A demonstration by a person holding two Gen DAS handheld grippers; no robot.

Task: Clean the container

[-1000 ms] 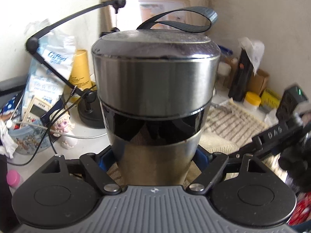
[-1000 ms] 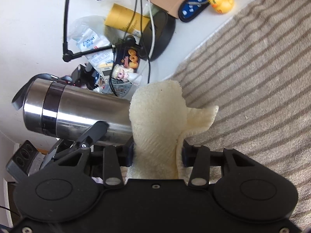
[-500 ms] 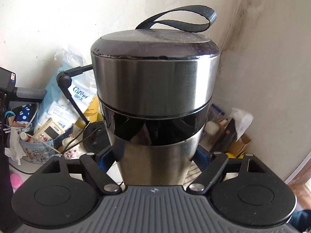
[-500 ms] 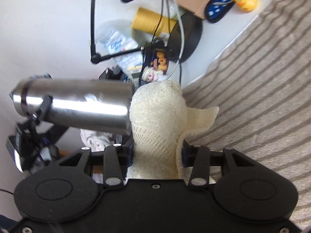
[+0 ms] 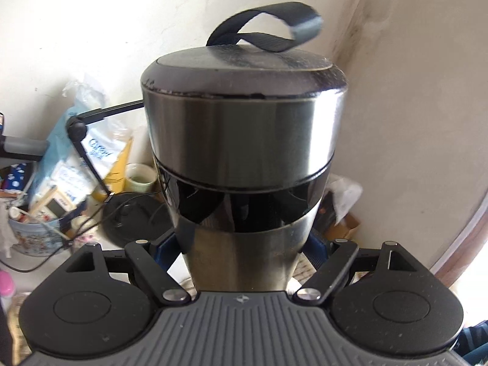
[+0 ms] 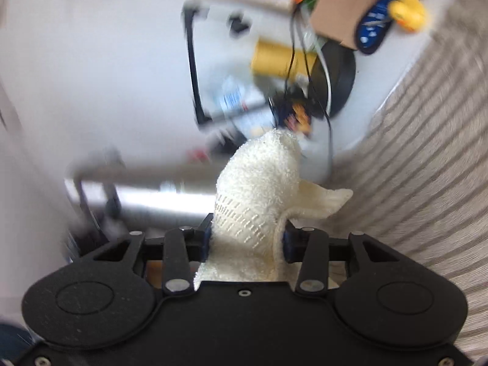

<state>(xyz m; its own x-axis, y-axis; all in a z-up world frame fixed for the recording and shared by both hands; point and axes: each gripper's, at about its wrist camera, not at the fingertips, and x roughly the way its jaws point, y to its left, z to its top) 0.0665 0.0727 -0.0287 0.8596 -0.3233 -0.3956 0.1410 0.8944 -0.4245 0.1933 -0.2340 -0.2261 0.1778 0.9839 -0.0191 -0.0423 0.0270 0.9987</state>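
My left gripper point(image 5: 244, 244) is shut on a stainless steel flask point(image 5: 244, 152) with a dark band and a black strap loop point(image 5: 268, 27) on its lid. It fills the left wrist view, held in the air. In the right wrist view the flask point(image 6: 152, 195) lies sideways and blurred at the left. My right gripper point(image 6: 245, 238) is shut on a folded cream cloth point(image 6: 259, 189), whose tip sits against the flask's right end.
A striped towel point(image 6: 427, 152) covers the surface at the right. Behind are a black lamp base point(image 6: 338, 76), a yellow tube point(image 6: 280, 58), cables, a cardboard box point(image 6: 338, 3) and a rubber duck point(image 6: 407, 10). Wall corner point(image 5: 360, 30) lies ahead.
The flask has swung further and its strap has flipped up. The right wrist view has shifted and blurred; the cloth stays at the flask's end.
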